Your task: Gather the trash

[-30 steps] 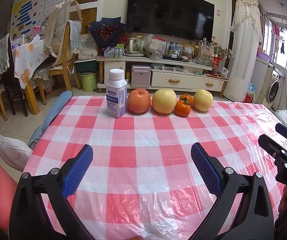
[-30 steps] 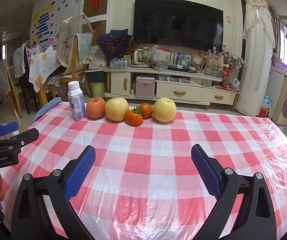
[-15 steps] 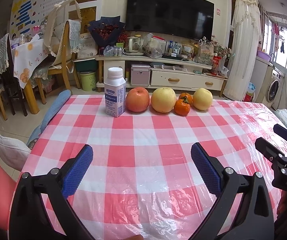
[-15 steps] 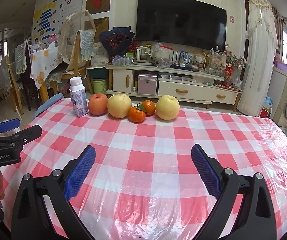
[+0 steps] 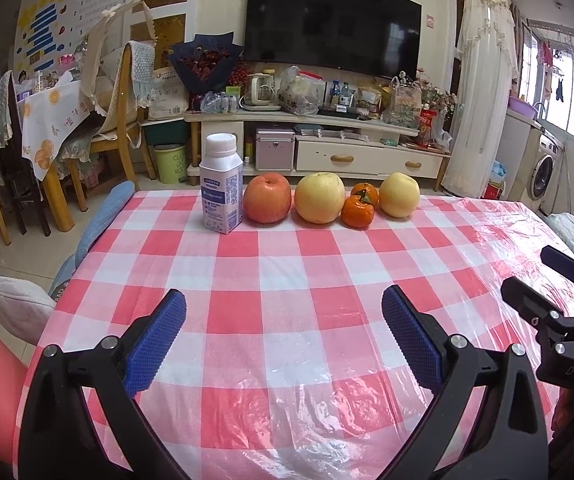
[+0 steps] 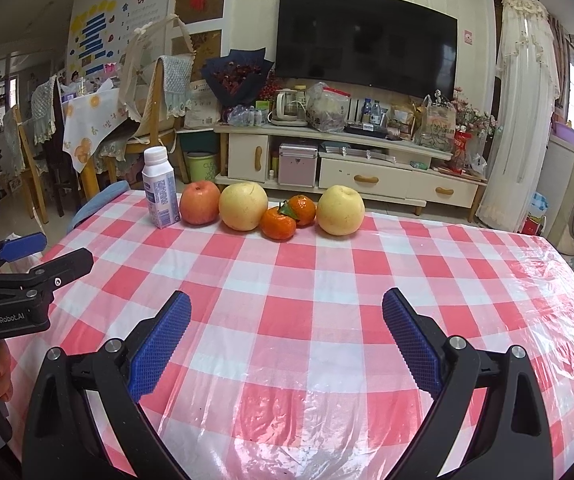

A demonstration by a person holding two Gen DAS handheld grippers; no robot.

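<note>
milk bottle (image 5: 221,188) stands far beyond both gaping grippers.

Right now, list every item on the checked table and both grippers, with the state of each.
milk bottle: upright, cap on
red apple: resting beside the bottle
larger pear: resting, untouched
two tangerines: side by side, one with a leaf
smaller pear: resting at the row's end
left gripper: open, empty
right gripper: open, empty
</note>
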